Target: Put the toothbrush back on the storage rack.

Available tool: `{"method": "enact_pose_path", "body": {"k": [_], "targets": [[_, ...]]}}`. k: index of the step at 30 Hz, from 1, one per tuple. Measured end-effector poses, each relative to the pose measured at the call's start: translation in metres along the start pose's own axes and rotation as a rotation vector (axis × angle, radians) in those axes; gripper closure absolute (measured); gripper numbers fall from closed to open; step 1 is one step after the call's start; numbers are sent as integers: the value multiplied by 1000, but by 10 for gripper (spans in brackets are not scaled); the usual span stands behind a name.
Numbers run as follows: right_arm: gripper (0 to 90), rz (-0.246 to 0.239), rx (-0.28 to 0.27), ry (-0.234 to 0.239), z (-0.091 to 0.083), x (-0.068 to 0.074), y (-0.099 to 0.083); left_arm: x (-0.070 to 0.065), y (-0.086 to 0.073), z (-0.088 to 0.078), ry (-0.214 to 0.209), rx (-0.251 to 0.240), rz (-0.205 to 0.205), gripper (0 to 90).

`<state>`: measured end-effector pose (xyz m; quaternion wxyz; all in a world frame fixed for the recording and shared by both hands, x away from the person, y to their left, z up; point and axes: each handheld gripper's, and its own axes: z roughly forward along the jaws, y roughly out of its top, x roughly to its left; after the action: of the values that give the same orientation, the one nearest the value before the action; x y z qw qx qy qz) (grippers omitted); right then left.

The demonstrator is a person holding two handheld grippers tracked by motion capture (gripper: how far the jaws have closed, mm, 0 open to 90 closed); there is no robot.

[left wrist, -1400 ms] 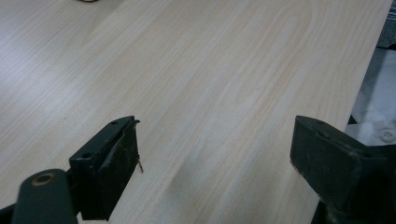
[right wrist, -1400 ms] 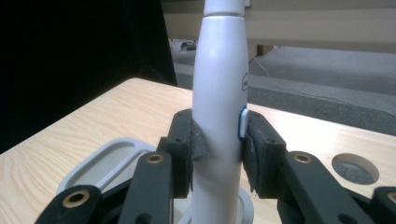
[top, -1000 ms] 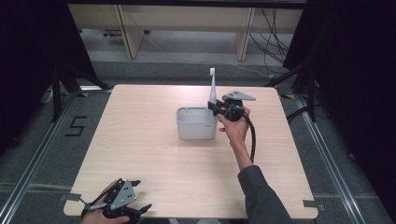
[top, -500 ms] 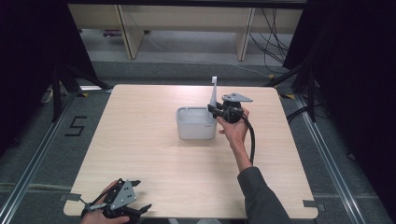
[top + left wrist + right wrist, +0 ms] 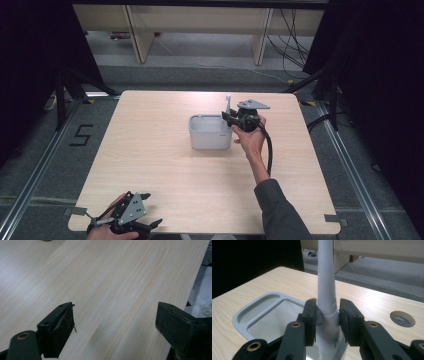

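Grey bin at desk centre; round hole in desktop just beyond. Right gripper at bin's right rim, jaws level, clamped on white tube standing upright. Left gripper at near left desk edge, well apart, jaws wide, nothing between them.

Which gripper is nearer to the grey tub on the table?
Right. The right gripper is at the grey tub's far right corner, fingers clamped on a white tube standing upright there. The left gripper rests at the table's near left edge, fingers open.
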<state>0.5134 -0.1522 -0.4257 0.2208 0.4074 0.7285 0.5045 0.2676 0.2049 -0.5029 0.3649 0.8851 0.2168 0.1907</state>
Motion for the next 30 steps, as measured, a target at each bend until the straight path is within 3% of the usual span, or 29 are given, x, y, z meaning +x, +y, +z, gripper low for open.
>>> {"method": "enact_pose_path", "body": {"k": [7,10,17,18,19,20,22,26,29,30], "targets": [[587,18,23,15,0,1,-1,0,0,0,-2,0,-2,148],[525,-3,8,-4,-2,0,0,0,0,0,-5,-3,3,148],[464,6,12,2,-7,4,1,0,0,0,2,-4,6,148],[462,10,9,7,-8,4,1,0,0,0,1,-5,5,148],[459,-17,5,11,-9,3,2,0,0,0,2,-6,5,148],[454,-8,4,5,-11,3,1,2,0,1,6,-8,23,148],[443,0,13,19,-13,4,2,0,0,0,7,-1,2,148],[434,-5,10,23,-17,3,2,1,0,0,3,-7,3,148],[426,19,21,20,-22,5,2,2,0,0,15,0,17,148],[424,-2,4,26,-22,4,2,1,0,0,2,-6,1,148]]}}
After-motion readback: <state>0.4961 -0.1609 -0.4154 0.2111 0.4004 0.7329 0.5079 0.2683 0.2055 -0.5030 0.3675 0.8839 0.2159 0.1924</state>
